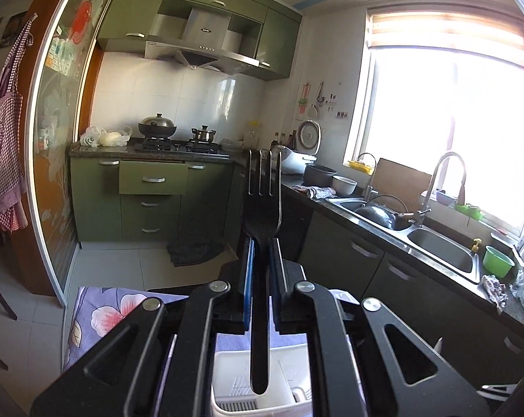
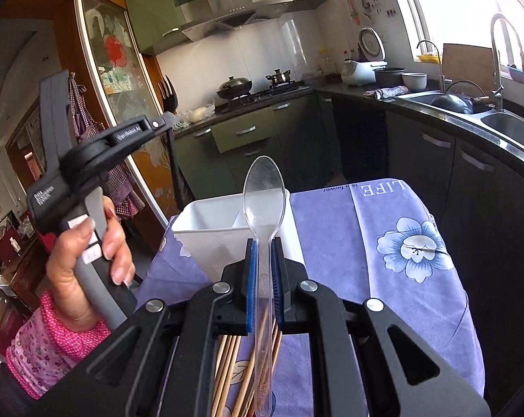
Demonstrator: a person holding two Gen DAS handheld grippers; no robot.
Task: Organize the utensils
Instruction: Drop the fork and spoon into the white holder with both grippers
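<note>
Jaws of the left gripper (image 1: 261, 271) are pinched on the neck of a black plastic fork (image 1: 262, 205), tines up, handle hanging down over a white plastic utensil caddy (image 1: 227, 365). Jaws of the right gripper (image 2: 264, 271) are pinched on the stem of a clear plastic spoon (image 2: 264, 187), bowl up, just short of the caddy's near wall. Bamboo chopsticks (image 2: 227, 365) lie beneath that gripper near the front edge of the purple floral tablecloth (image 2: 383, 243).

Judgement: both utensils are light and stiff. The clear spoon looks thin, smooth, and likely brittle, so a grip low on the stem suits it. The fork's neck gives a flatter, surer hold.
</note>
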